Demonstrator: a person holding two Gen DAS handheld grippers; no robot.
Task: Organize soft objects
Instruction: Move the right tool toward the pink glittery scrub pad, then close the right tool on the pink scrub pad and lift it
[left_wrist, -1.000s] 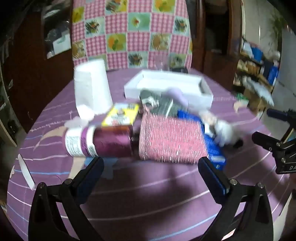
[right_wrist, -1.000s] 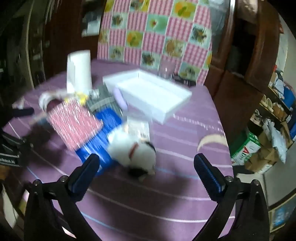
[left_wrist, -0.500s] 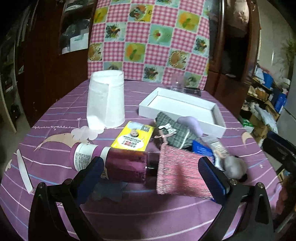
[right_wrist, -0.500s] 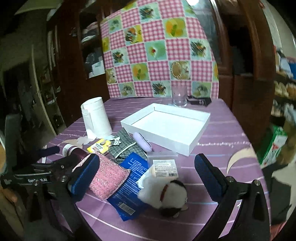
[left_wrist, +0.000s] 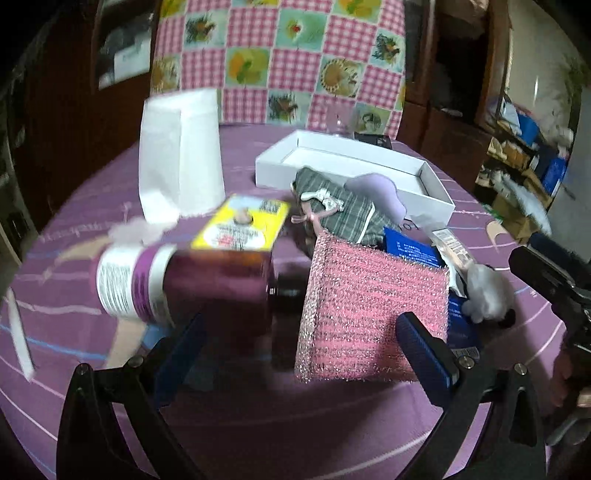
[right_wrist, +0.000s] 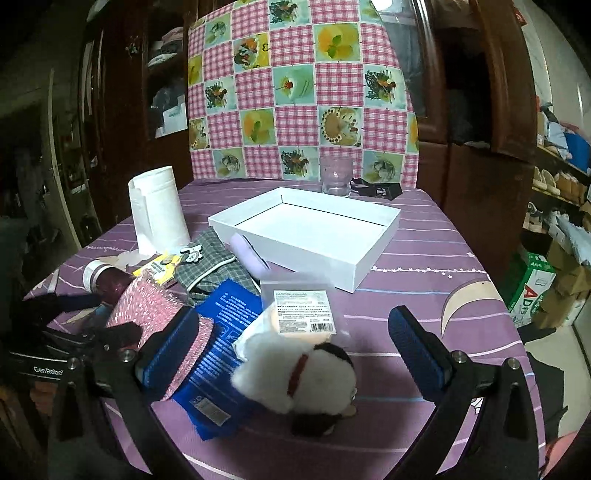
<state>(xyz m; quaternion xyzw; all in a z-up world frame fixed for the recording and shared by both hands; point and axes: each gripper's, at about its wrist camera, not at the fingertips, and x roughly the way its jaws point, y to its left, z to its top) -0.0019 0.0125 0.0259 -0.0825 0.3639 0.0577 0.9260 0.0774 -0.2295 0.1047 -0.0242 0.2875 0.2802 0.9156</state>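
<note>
Soft objects, the plush toy (right_wrist: 295, 376) and pink pouch (left_wrist: 373, 314), lay before the empty white tray (right_wrist: 373, 254), none sorted. Both grippers, left (left_wrist: 299, 350) and right (right_wrist: 291, 343), had jaws wide apart, holding nothing.

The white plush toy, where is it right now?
In the right wrist view the white plush toy lies on the purple tablecloth between the open right gripper's fingers, beside the blue packet.

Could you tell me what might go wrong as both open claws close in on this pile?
1. The left claw straddles the pink sponge cloth and the lying purple bottle; closing might nudge the bottle rolling.
2. The plush toy lies on the blue packet, so the right claw might drag both.
</note>
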